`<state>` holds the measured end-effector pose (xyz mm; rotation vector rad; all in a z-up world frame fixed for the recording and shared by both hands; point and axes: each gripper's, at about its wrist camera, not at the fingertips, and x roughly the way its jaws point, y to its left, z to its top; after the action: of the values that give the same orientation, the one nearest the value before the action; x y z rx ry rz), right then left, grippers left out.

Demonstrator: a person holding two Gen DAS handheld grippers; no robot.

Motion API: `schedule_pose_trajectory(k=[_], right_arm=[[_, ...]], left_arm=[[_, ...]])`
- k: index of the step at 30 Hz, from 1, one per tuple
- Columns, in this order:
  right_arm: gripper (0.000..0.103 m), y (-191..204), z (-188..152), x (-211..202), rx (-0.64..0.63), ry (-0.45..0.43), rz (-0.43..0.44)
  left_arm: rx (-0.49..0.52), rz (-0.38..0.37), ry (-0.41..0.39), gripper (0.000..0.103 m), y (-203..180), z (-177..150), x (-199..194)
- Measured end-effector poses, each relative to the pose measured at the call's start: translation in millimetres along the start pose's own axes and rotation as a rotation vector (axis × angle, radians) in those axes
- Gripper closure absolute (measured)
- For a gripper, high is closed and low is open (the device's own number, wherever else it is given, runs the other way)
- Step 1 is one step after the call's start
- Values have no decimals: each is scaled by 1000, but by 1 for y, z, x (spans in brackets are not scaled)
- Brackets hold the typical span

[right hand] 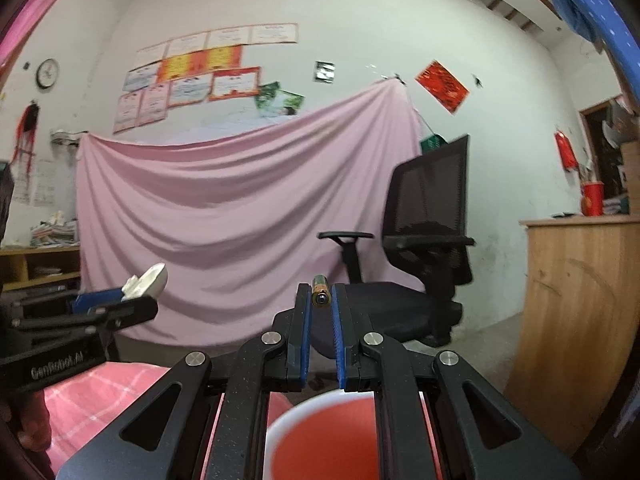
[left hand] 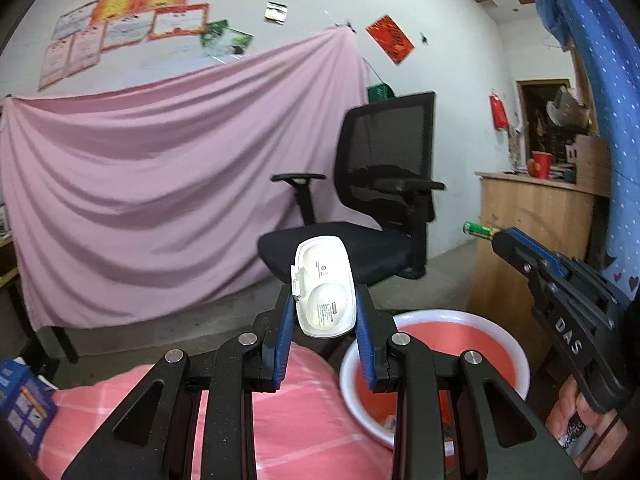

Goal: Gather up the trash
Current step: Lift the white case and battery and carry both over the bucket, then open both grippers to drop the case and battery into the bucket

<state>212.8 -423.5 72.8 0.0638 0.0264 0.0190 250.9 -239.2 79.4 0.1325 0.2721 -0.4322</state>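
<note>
My left gripper [left hand: 325, 304] is shut on a white plastic case [left hand: 325, 286], which stands up between the blue pads. A red basin with a white rim [left hand: 516, 354] lies just below and to the right of it. At the right edge of the left wrist view my right gripper [left hand: 495, 236] holds a green battery [left hand: 478, 230] by its end. In the right wrist view my right gripper [right hand: 321, 300] is shut on that battery [right hand: 321, 292], above the red basin [right hand: 288, 426]. The left gripper [right hand: 138, 298] with the white case [right hand: 147, 277] shows at the left.
A black office chair [left hand: 380, 196] stands ahead in front of a hanging pink sheet [left hand: 160, 184]. A wooden cabinet [left hand: 536, 232] with a red cup [left hand: 541, 164] on top is at the right. Pink checked cloth [left hand: 304, 408] lies under the left gripper. A blue box [left hand: 24, 400] sits at the lower left.
</note>
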Motion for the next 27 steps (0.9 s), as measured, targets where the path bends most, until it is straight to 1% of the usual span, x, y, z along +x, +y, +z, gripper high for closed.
schedule_pose_trajectory(k=[3,5,10,15,19,24,27], right_arm=[[95,-13,-3,4,28,45,-23],[95,-22,-5,9,45,83,-33],[95,-38,-15,23,75,184,-52],[95,-47,-25,34,93,275,-56],[95,-50,-36,41,102,346,-51],[95,-52,-43,45,106,399,-53],[95,-55,-44,46,112,412,-55]], left_arm=[[-2,-27,38,78,-10,-2,13],[-14,-48,79,78,-14,-4,24],[-66,-89,160,78,-20,-10,45],[-99,-126,253,78,-23,-15,67],[-103,-166,317,78,-28,-23,81],[-108,-206,391,78,-34,-31,95],[-110,-210,406,78,-36,-33,97]])
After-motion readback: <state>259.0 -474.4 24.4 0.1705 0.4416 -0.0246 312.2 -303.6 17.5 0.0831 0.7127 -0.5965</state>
